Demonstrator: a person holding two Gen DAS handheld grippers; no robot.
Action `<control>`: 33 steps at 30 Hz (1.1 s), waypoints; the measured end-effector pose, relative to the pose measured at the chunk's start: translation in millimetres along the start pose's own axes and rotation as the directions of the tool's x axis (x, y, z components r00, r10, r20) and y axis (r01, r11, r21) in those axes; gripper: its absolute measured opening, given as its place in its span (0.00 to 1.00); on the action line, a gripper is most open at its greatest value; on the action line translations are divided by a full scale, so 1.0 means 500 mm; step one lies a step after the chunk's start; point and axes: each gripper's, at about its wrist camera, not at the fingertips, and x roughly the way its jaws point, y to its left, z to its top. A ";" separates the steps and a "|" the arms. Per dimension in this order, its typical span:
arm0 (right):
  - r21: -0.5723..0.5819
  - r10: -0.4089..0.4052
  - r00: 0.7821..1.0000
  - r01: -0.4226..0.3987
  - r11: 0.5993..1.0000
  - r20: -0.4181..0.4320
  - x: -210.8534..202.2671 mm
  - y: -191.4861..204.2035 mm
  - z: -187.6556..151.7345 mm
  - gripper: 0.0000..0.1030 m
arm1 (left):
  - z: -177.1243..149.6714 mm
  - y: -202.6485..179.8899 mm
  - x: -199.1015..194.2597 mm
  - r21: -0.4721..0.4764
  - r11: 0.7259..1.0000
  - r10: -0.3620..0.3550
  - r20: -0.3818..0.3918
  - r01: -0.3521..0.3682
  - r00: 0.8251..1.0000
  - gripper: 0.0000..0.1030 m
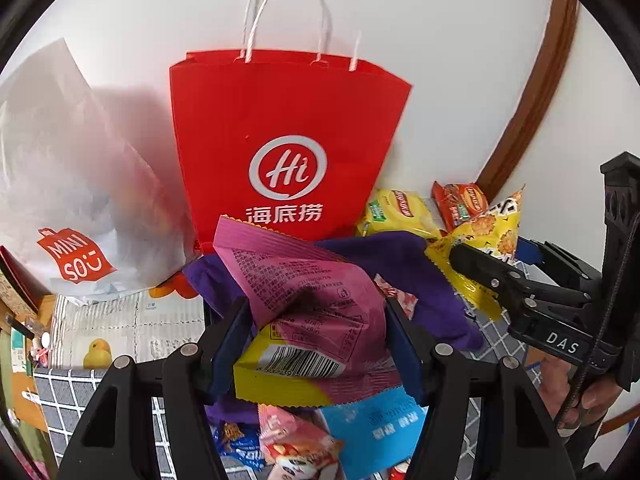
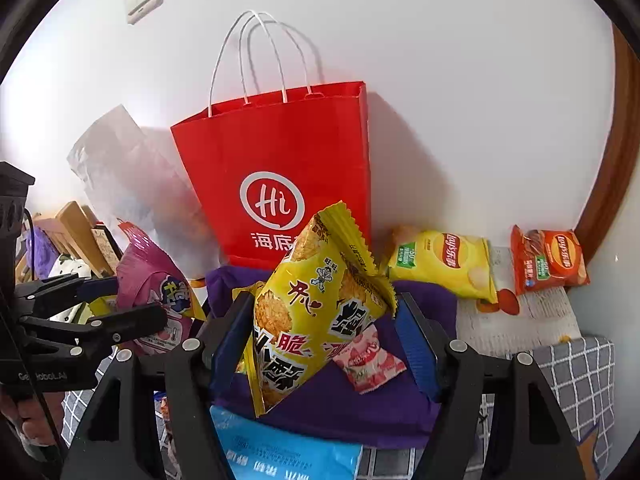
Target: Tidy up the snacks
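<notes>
My left gripper (image 1: 316, 344) is shut on a pink and yellow snack bag (image 1: 304, 300), held up in front of a red paper bag (image 1: 280, 136) with white handles that stands against the wall. My right gripper (image 2: 324, 344) is shut on a yellow rice-cracker bag (image 2: 316, 308), also raised before the red paper bag (image 2: 280, 168). Each gripper shows in the other's view: the right gripper (image 1: 500, 272) with its yellow bag (image 1: 488, 236), the left gripper (image 2: 132, 304) with its pink bag (image 2: 156, 280). Both bags hang over a purple cloth (image 2: 340, 404).
A yellow Lay's bag (image 2: 444, 260) and an orange Lay's bag (image 2: 548, 256) lie right of the red bag by the wall. A white Miniso plastic bag (image 1: 80, 200) stands to its left. A blue packet (image 2: 288, 452), a small pink packet (image 2: 368, 360) and other snacks (image 1: 296, 444) lie below on a checked cloth (image 2: 580, 372).
</notes>
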 end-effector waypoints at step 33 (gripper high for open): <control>-0.041 -0.030 0.974 0.022 0.999 -0.224 0.145 -0.100 -0.041 0.68 | -0.011 0.112 0.120 -0.102 0.995 -0.018 -0.088 0.009 0.996 0.62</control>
